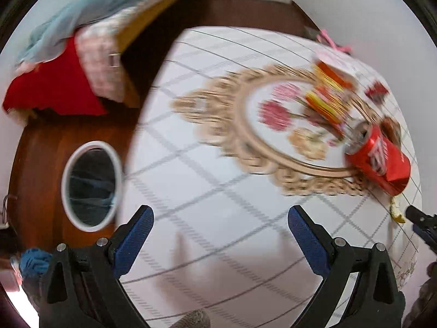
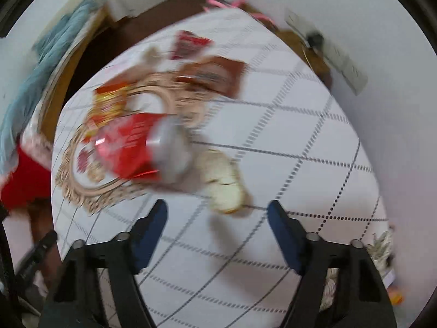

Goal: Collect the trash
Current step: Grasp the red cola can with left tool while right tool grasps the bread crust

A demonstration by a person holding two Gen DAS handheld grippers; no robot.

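White checked tablecloth (image 1: 218,218) is spreading under us. We are holding the left gripper (image 1: 220,229) and right gripper (image 2: 217,225) spread apart and empty. Just beyond the right one a pale banana peel (image 2: 222,181) is lying, then a crushed red soda can (image 2: 136,147), with red-and-yellow snack wrappers (image 1: 330,95) farther back. A white-rimmed round bin (image 1: 91,186) is standing on the floor at left.

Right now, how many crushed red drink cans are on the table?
1: the crushed red aluminium drink can lies on its side at the doily's edge, beside the pale peel. Blur could hide others.

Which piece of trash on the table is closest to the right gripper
The pale banana peel, lying just ahead of the open right gripper. The crushed red soda can and the wrappers lie farther back.
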